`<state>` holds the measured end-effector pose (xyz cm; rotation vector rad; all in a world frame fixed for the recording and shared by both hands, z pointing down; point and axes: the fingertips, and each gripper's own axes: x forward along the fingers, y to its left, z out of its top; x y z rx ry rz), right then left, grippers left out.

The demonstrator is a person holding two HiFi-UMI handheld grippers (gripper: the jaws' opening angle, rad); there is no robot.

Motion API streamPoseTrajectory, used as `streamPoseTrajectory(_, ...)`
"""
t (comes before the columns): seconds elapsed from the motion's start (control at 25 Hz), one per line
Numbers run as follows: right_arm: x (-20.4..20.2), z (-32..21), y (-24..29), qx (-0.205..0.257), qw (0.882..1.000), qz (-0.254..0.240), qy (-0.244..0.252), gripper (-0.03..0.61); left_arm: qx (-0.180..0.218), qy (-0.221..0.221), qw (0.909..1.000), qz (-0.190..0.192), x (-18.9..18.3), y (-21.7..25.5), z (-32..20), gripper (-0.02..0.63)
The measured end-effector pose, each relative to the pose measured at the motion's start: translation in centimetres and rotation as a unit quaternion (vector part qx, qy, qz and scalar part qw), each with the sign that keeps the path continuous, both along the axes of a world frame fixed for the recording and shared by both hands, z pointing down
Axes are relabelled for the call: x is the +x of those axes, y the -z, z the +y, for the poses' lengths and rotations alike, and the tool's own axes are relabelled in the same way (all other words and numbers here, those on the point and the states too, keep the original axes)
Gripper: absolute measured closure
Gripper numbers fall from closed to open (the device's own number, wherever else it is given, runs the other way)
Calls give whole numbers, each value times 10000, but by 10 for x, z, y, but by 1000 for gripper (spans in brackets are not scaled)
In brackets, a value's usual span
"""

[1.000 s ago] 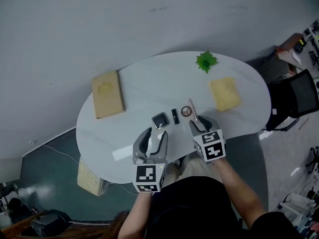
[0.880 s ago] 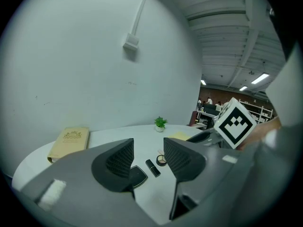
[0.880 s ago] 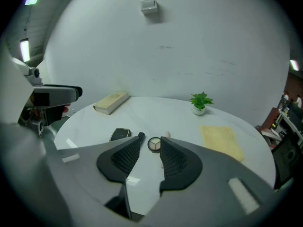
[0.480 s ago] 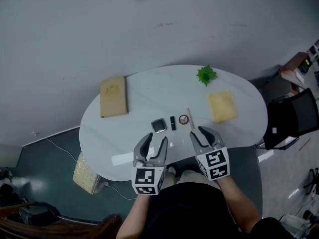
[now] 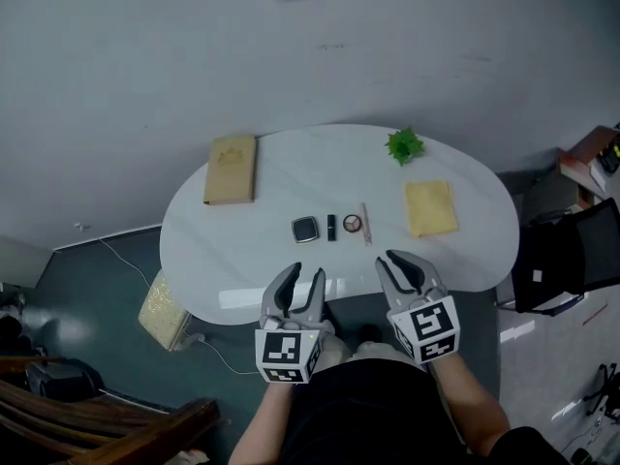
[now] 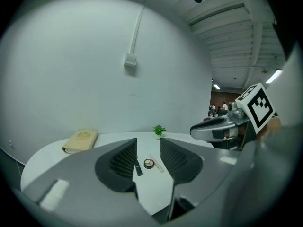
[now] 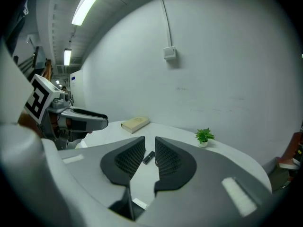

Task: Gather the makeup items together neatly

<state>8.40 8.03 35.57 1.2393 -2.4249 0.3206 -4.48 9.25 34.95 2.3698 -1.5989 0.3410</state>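
Well short of the makeup row (image 5: 331,227), left gripper (image 5: 298,284) and right gripper (image 5: 404,267) hover empty (jaws just closing, slightly apart).

Over the white table (image 7: 222,152), the right hand-held gripper (image 7: 149,142) has just been closing its empty jaws

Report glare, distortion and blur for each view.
Head view: sharp, evenly lit, a pale sheen at the near edge of the white oval table. Left gripper view: fisheye, black corners, curved white wall cable. Right gripper view: same fisheye, the fluorescent ceiling tube blown out.
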Motion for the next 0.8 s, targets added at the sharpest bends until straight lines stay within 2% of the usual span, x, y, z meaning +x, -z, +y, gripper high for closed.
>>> streamPoseTrajectory(0.24,10,27,21,199,9992,-238,252,531,173,104,9998,47,20,14,27,503)
streamPoseTrajectory(0.48,17,51,38,359,9977,-427,397,546,313,43,9995,97,39,26,52,577)
streamPoseTrajectory(0.8,21,70,48,469,9964,-537,467,568,523,72,9985,122,48,41,72,617)
